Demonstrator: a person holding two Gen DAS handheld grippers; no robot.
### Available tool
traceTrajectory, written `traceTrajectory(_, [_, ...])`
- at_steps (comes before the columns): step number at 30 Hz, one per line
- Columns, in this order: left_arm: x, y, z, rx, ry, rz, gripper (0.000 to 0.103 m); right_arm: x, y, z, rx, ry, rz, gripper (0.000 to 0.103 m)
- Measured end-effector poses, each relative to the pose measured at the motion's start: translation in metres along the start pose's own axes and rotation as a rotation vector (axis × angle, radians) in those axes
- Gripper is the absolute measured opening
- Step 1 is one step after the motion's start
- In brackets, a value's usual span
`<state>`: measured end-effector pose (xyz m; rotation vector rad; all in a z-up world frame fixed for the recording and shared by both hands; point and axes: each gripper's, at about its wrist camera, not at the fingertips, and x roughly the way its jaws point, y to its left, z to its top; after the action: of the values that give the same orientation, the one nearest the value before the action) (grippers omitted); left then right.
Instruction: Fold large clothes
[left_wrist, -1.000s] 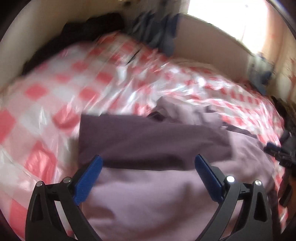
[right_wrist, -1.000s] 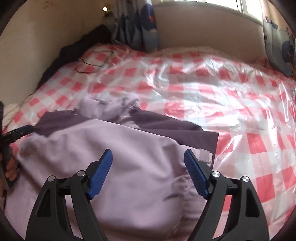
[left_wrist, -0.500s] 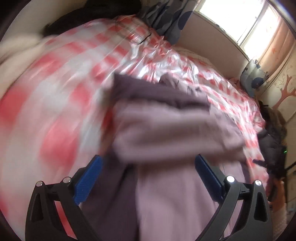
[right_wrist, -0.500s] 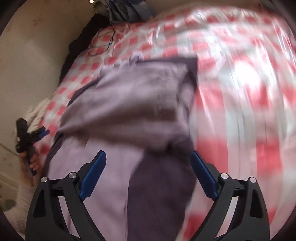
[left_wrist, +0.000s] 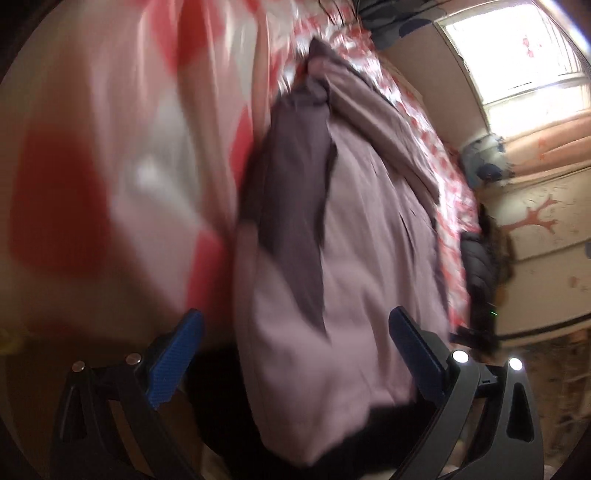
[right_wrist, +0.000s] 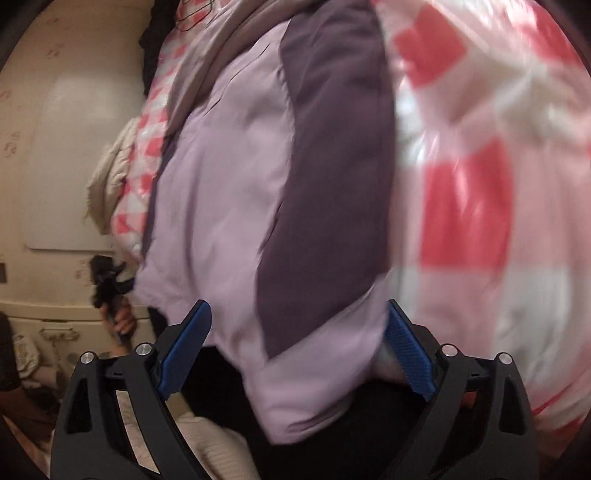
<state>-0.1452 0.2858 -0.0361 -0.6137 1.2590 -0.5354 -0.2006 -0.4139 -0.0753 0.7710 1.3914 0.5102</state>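
A large lilac garment (left_wrist: 373, 229) with dark purple panels (left_wrist: 291, 192) lies on a bed and hangs over its near edge. It also fills the right wrist view (right_wrist: 218, 192), with a dark purple panel (right_wrist: 328, 177) down its middle. My left gripper (left_wrist: 295, 358) is open, its blue pads either side of the hanging hem, not gripping. My right gripper (right_wrist: 297, 350) is open too, its right pad close against the cloth's edge. The left gripper (right_wrist: 107, 280) shows small in the right wrist view, held in a hand.
The bed wears a red-and-white checked cover under clear plastic (left_wrist: 110, 166) (right_wrist: 480, 184). A dark jacket (left_wrist: 480, 273) lies at the bed's far side. A cream cloth (right_wrist: 110, 177) hangs off the bed. A window (left_wrist: 517, 55) and wall stand beyond.
Both grippers have dropped low toward the bed's near edge and tilted, so the garment now looms close and hangs between the open pads. Both stayed open.
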Motion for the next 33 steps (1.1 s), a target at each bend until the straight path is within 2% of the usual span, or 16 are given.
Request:
traceTrajectory(2, [0.011, -0.003, -0.009, -0.005, 0.043, -0.068, 0.096, 0.006, -0.002, -0.009, 0.027, 0.024, 0.072, 0.091])
traceTrajectory(4, [0.024, -0.009, -0.015, -0.001, 0.090, -0.104, 0.096, 0.012, -0.004, -0.014, 0.037, 0.032, 0.081, 0.092])
traceTrajectory(9, [0.044, -0.029, -0.027, 0.048, 0.133, -0.073, 0.096, 0.019, -0.011, -0.018, 0.057, 0.038, 0.144, 0.092])
traceTrajectory(11, [0.046, -0.032, -0.030, 0.047, 0.125, -0.042, 0.092, 0.020, -0.007, -0.021, 0.033, 0.010, 0.153, 0.087])
traceTrajectory(12, [0.045, -0.031, -0.031, 0.042, 0.121, -0.027, 0.080, 0.019, -0.004, -0.023, 0.014, -0.013, 0.169, 0.077])
traceTrajectory(13, [0.046, -0.031, -0.030, 0.036, 0.116, -0.024, 0.060, 0.021, 0.000, -0.025, 0.006, -0.029, 0.184, 0.058])
traceTrajectory(14, [0.046, -0.032, -0.030, 0.028, 0.113, -0.028, 0.052, 0.019, 0.002, -0.028, -0.005, -0.050, 0.195, 0.046])
traceTrajectory(15, [0.045, -0.032, -0.028, 0.019, 0.103, -0.038, 0.043, 0.017, 0.003, -0.028, -0.008, -0.069, 0.206, 0.026])
traceTrajectory(16, [0.043, -0.033, -0.027, 0.017, 0.092, -0.037, 0.037, 0.014, 0.003, -0.029, -0.005, -0.099, 0.238, 0.024])
traceTrajectory(19, [0.034, -0.041, -0.021, 0.003, 0.058, -0.060, 0.023, 0.004, 0.015, -0.026, -0.025, -0.201, 0.304, 0.019])
traceTrajectory(21, [0.021, -0.058, -0.016, 0.008, 0.014, -0.107, 0.019, -0.011, 0.030, -0.022, -0.055, -0.279, 0.348, 0.018])
traceTrajectory(26, [-0.032, -0.104, -0.013, 0.072, -0.078, -0.206, 0.017, -0.070, 0.085, -0.023, -0.164, -0.397, 0.393, 0.017])
traceTrajectory(30, [-0.068, -0.130, -0.035, 0.137, -0.098, -0.254, 0.017, -0.106, 0.101, -0.055, -0.215, -0.394, 0.381, 0.017])
traceTrajectory(32, [-0.071, -0.130, -0.050, 0.172, -0.060, -0.245, 0.018, -0.111, 0.089, -0.077, -0.209, -0.338, 0.356, 0.018])
traceTrajectory(33, [-0.066, -0.126, -0.060, 0.206, -0.018, -0.224, 0.022, -0.106, 0.075, -0.091, -0.194, -0.292, 0.325, 0.024])
